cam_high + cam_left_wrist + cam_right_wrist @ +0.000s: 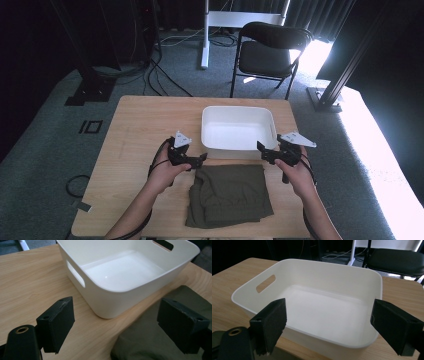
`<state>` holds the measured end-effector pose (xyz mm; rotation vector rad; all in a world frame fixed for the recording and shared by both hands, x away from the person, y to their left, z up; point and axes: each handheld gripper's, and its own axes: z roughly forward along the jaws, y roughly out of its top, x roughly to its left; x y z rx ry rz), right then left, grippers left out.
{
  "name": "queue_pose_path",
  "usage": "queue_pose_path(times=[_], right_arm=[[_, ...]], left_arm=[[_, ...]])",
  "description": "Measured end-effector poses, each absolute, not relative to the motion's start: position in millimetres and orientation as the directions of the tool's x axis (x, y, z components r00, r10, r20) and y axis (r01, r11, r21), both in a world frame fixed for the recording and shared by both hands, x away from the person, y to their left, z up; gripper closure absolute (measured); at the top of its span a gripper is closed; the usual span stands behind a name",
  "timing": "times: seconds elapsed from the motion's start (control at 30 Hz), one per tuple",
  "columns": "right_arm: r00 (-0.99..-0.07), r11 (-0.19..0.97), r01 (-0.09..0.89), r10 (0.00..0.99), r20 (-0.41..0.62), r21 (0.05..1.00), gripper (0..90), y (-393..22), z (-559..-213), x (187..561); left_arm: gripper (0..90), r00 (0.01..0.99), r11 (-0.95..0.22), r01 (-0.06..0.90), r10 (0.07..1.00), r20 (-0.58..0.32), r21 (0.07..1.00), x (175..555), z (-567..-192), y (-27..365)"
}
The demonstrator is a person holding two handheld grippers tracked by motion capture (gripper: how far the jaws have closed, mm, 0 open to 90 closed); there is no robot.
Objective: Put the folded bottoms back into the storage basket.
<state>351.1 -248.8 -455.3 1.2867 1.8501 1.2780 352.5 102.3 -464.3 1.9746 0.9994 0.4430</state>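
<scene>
On the wooden counter [135, 125], a folded olive cloth [230, 195] lies just before an empty white bin [238, 128], flanked by left gripper [196, 161] and right gripper [266, 152], jaws released; a black chair [267, 50] stands beyond.

White tub [239, 127], olive-green cloth [230, 195], pale wood-grain table [137, 130], black chair [267, 50], grey carpet [45, 150]

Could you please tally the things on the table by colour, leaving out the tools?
White: 1, the empty bin
Olive green: 1, the folded cloth
Total: 2
</scene>
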Motion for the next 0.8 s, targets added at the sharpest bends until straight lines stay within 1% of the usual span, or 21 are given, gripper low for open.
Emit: queue_pose_path(times=[0.43, 0.8], right_arm=[[-0.409, 0.092, 0.408, 0.908, 0.092, 0.908, 13.5, -248.5, -471.7, 323.4], [-0.409, 0.097, 0.439, 0.907, 0.102, 0.893, 13.6, -248.3, -491.8, 311.0]], left_arm=[[15.8, 0.647, -0.338, 0.471, 0.761, -0.058, 0.815, 332.7, -471.0, 93.6], [15.8, 0.655, -0.347, 0.497, 0.751, -0.081, 0.796, 318.8, -487.7, 92.8]])
